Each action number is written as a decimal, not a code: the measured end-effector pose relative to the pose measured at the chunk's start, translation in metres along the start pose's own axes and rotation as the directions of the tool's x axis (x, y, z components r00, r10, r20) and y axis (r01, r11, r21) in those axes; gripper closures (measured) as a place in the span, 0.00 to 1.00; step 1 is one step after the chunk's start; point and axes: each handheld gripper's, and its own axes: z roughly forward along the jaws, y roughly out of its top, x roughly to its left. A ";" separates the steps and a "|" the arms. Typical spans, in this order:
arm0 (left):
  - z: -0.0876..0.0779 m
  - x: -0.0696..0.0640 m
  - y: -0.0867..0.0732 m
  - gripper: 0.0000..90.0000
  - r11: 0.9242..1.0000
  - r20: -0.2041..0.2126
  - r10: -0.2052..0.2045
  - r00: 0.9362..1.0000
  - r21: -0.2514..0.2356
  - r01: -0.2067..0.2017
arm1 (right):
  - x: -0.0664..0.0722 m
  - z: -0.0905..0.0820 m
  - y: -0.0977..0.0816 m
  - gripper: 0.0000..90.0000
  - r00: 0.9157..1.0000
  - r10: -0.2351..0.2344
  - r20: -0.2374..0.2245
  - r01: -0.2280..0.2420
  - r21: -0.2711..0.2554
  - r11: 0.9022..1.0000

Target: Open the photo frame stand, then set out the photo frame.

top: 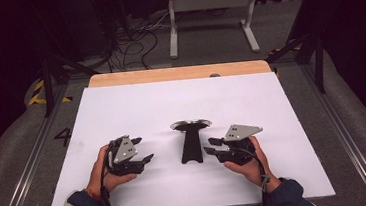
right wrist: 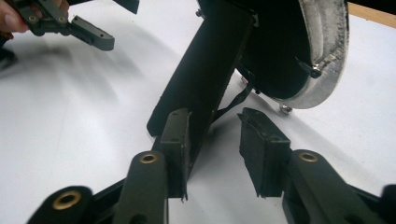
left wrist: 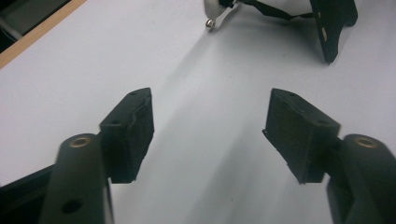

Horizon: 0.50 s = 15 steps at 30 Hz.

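Tongs first: the left tongs (top: 144, 149) are spread wide with nothing but bare desk between the pads, as the left gripper view (left wrist: 208, 130) makes obvious. The right tongs (top: 208, 146) are also apart, just less so, and they're not pinching anything. In the right gripper view (right wrist: 215, 140) one pad sits right at the near end of the handle, and I can't tell if it touches. The other pad stands off to the side with a gap.

The thing being worked on is a black long-handled pan with a round silvery metal rim (top: 191, 147). It lies roughly mid-way across the white desk (top: 121, 103).

What the next move hangs on, as I read it, is the pan's long axis. It runs straight away from the person, with the round rim at the far end and the handle tip at the near end. Both tongs point inward at that handle from opposite sides, so the handle lies crosswise to them.

The right tongs are clearly the closer pair, just beside the handle's near end. The left tongs are farther off, with a strip of open desk between them and the handle. So my guess is that the right side is better placed for a grab. It would only need to slide a bit sideways to get the handle between its pads.

Counts:
- one pan
- two tongs
- two hands, one behind each of the tongs on the person's side of the pan
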 end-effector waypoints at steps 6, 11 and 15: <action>-0.009 -0.003 -0.014 0.27 1.000 -0.008 -0.022 1.000 0.023 0.022 | 0.011 -0.003 0.004 0.77 0.998 -0.048 0.025 0.049 -0.024 0.999; -0.009 -0.003 -0.016 0.29 0.999 -0.018 -0.042 0.999 0.021 0.042 | 0.019 -0.002 0.004 0.89 0.997 -0.074 0.023 0.074 -0.031 0.997; -0.007 -0.002 -0.014 0.34 0.999 -0.023 -0.046 0.999 0.015 0.046 | 0.027 0.004 0.006 0.96 0.994 -0.100 0.047 0.102 -0.027 0.994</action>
